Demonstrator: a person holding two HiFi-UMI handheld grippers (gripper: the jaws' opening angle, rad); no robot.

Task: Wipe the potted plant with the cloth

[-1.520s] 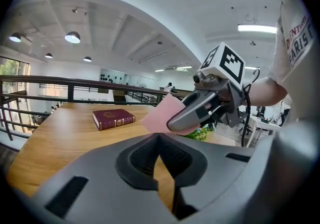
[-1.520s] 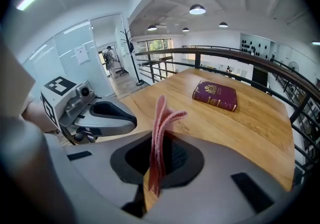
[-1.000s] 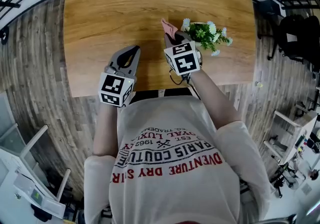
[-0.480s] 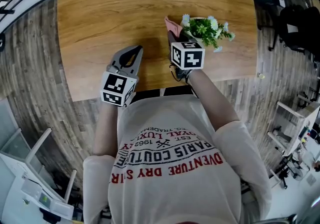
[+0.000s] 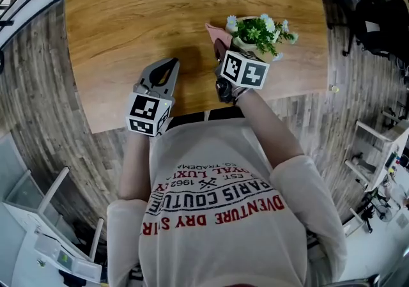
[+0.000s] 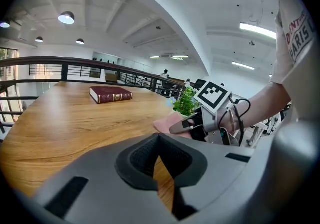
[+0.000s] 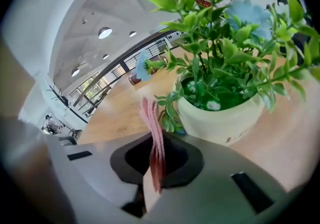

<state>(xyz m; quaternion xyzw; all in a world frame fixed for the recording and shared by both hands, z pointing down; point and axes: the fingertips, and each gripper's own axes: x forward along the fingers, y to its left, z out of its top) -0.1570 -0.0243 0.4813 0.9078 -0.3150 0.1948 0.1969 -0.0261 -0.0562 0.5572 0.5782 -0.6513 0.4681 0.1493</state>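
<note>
The potted plant (image 5: 257,31), green leaves and pale flowers in a cream pot, stands on the wooden table (image 5: 128,17) near its right front. My right gripper (image 5: 222,48) is shut on the pink cloth (image 5: 215,32), just left of the pot. In the right gripper view the cloth (image 7: 152,128) sticks up folded from the closed jaws of that gripper (image 7: 155,168), its edge beside the pot (image 7: 225,113) and the low leaves. My left gripper (image 5: 170,65) rests shut and empty over the table's front. The left gripper view shows its jaws (image 6: 159,153) closed.
A dark red book (image 6: 111,94) lies at the far side of the table. The table's front edge (image 5: 192,113) runs just under both grippers. A black railing (image 6: 75,63) and wood-plank floor (image 5: 38,87) surround the table.
My right gripper has rolled, its marker cube tilting over, and it has sunk a little beside the pot with the cloth still held. The left gripper has stayed put.
</note>
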